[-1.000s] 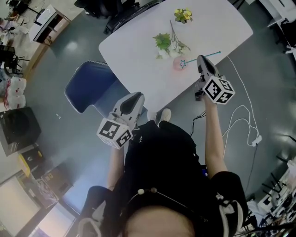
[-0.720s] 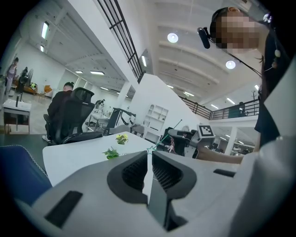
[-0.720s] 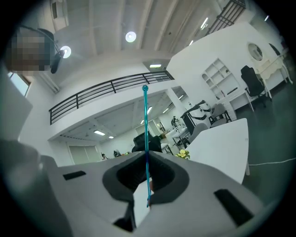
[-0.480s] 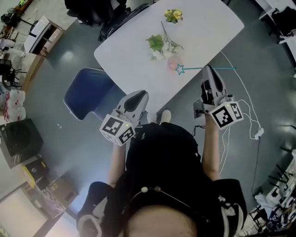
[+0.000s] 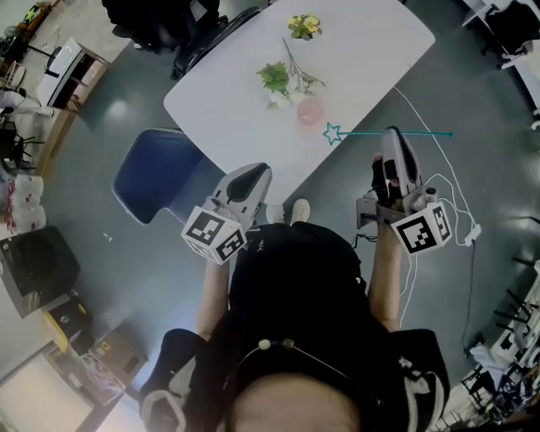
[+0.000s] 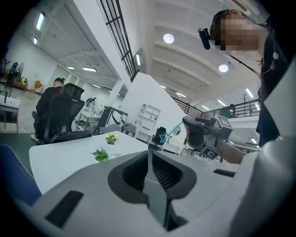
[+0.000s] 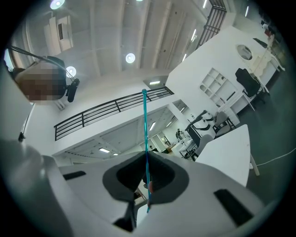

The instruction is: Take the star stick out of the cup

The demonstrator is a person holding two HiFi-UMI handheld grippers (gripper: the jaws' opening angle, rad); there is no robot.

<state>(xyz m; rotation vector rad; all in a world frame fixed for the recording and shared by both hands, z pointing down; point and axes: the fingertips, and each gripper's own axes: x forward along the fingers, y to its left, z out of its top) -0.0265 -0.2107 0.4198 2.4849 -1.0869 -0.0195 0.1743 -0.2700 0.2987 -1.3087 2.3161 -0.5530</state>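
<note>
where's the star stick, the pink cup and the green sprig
star stick [image 5: 332, 133]: head view, on the star head
pink cup [image 5: 310, 111]: head view, on its open top
green sprig [image 5: 274, 78]: head view, on the leaves

Teal star stick [image 5: 384, 133], star outline incl.; cup [image 5: 310, 110] is pale see-thru pink, on a plain white table [image 5: 371, 51]. Both the left gripper [image 5: 251, 173] & right gripper [image 5: 394, 137] are light grey w/ darker grey panels, each w/ a cube of blk/wht square markers. Green leaves [image 5: 274, 78], yellow flower [image 5: 302, 25], blue chair [image 5: 156, 173], dull grey-teal floor [image 5: 84, 194].
</note>
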